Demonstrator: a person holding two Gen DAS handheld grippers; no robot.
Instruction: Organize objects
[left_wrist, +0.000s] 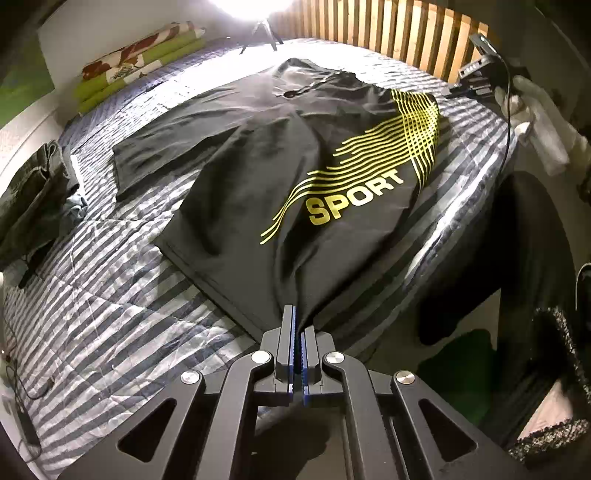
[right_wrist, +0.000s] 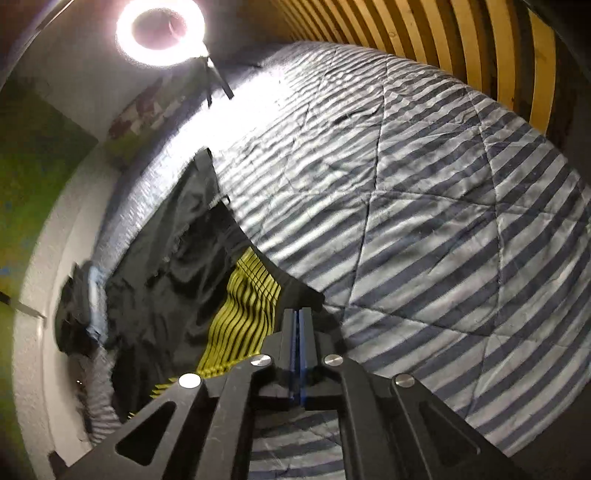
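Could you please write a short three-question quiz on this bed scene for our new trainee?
1. True or false: the left gripper is shut on the hem of the black shirt.
2. Which word is printed in yellow on the shirt? A) RUN B) SPORT C) TEAM
3. What pattern does the quilt under the shirt have?

Key: 1. True; in the left wrist view the fabric runs into the closed pads. 2. B. 3. Grey and white stripes.
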